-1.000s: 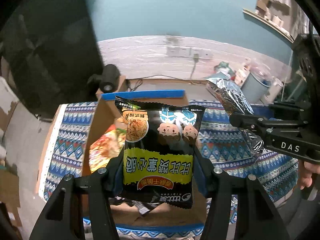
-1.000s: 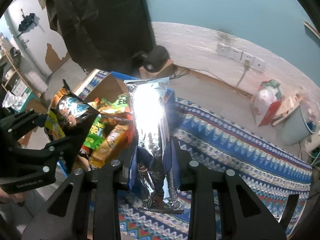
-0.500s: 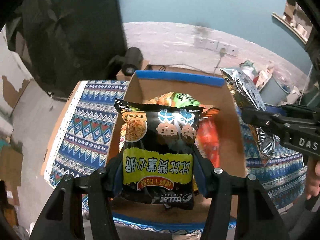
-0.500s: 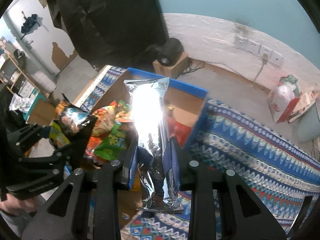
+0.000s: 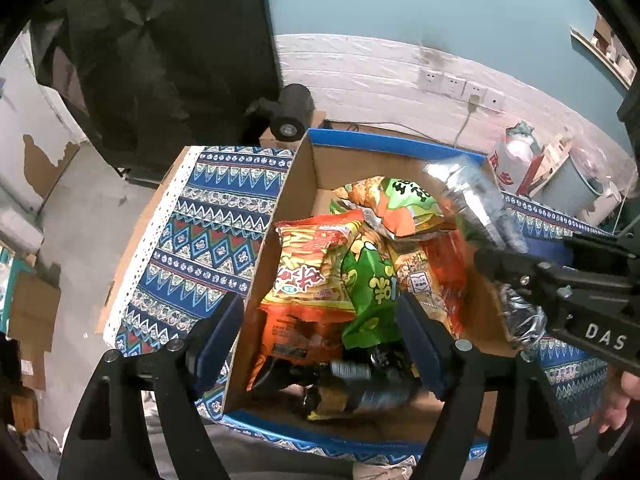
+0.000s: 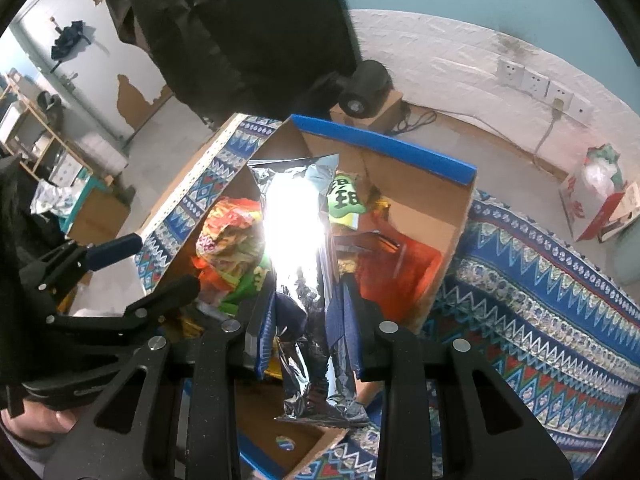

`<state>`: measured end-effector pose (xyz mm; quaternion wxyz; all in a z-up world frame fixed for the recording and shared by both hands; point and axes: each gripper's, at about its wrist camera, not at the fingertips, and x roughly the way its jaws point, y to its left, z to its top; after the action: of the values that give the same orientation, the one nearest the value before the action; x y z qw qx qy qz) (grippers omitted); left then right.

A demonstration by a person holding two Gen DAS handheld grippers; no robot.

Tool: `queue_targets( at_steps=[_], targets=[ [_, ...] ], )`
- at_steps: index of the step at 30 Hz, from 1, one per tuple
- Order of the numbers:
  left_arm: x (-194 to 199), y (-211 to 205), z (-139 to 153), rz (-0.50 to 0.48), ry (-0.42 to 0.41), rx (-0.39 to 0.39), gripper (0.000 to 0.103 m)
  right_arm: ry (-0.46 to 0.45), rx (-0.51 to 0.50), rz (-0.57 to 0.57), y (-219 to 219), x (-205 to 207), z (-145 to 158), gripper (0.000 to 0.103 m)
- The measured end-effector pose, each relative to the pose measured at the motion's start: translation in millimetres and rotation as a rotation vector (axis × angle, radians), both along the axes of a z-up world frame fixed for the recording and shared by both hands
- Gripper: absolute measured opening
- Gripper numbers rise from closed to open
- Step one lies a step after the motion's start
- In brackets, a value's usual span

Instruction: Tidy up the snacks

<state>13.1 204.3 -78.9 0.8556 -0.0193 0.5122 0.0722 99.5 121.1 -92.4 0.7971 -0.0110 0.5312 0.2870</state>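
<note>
An open cardboard box (image 5: 392, 146) with a blue rim holds several snack bags, among them an orange-red one (image 5: 308, 264) and a green one (image 5: 372, 284). My left gripper (image 5: 320, 320) hangs over the box's near end, its jaws opening with nothing between them. The black noodle bag (image 5: 360, 392) lies blurred on the box floor below it. My right gripper (image 6: 306, 312) is over the box (image 6: 384, 144), its jaws starting to open. Its pads still press on an upright silver foil packet (image 6: 296, 240). That packet (image 5: 476, 204) shows at the box's right side.
A blue patterned cloth (image 5: 208, 232) covers the table under the box and stretches right (image 6: 540, 300). A black cylinder (image 5: 290, 116) sits on a small carton behind the box. A red bag (image 6: 592, 200) stands on the floor by the wall. A hand (image 5: 620, 400) holds the right gripper.
The left jaws have spread and the black noodle bag has dropped out of them into the box. The right gripper has carried the silver packet further over the box.
</note>
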Motion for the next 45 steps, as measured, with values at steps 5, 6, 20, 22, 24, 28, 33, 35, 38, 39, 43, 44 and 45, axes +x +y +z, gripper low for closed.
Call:
queue_targets(
  at_steps=[5, 6, 20, 22, 24, 28, 33, 35, 38, 39, 43, 44, 45],
  targets=[
    [-5.4, -3.6, 10.5, -0.004, -0.017, 0.01, 0.081, 0.004, 0.006, 0.012, -0.3, -4.2, 4.2, 0.039],
    [-6.8, -4.5, 12.9, -0.002, -0.021, 0.013, 0.081, -0.007, 0.005, 0.01, -2.2, -6.0, 8.1, 0.039],
    [-28.0, -25.9, 60.9, -0.03, -0.138, 0.012, 0.094, -0.218, -0.049, -0.027, -35.4, -39.9, 63.6, 0.076],
    [-30.1, -29.3, 64.9, -0.036, -0.149, 0.024, 0.097, -0.243, -0.042, -0.04, -43.2, -44.7, 70.9, 0.077],
    [-31.4, -34.1, 68.6, -0.046, -0.16, 0.032, 0.101, -0.259, -0.044, -0.051, -49.8, -47.4, 75.6, 0.077],
    [-35.2, -44.1, 74.1, -0.079, -0.178, 0.045, 0.101, -0.27, -0.035, -0.08, -65.2, -51.5, 81.7, 0.077],
    [-38.5, -55.6, 78.5, -0.114, -0.194, 0.079, 0.101, -0.294, -0.04, -0.107, -79.6, -56.3, 86.7, 0.077],
    [-39.2, -59.4, 80.0, -0.125, -0.197, 0.076, 0.101, -0.304, -0.044, -0.11, -83.7, -58.3, 87.6, 0.077],
    [-40.6, -64.7, 82.3, -0.137, -0.201, 0.076, 0.101, -0.313, -0.053, -0.113, -88.0, -60.5, 87.7, 0.077],
    [-40.9, -66.2, 82.7, -0.139, -0.203, 0.078, 0.101, -0.313, -0.055, -0.112, -89.0, -61.2, 87.2, 0.077],
    [-41.0, -70.9, 83.4, -0.149, -0.2, 0.083, 0.101, -0.309, -0.053, -0.117, -93.9, -62.8, 85.9, 0.077],
    [-41.0, -71.7, 83.4, -0.149, -0.2, 0.085, 0.101, -0.308, -0.052, -0.117, -95.0, -63.6, 86.1, 0.077],
    [-40.8, -72.6, 83.3, -0.15, -0.199, 0.088, 0.101, -0.308, -0.051, -0.116, -95.6, -63.4, 86.5, 0.077]
  ],
)
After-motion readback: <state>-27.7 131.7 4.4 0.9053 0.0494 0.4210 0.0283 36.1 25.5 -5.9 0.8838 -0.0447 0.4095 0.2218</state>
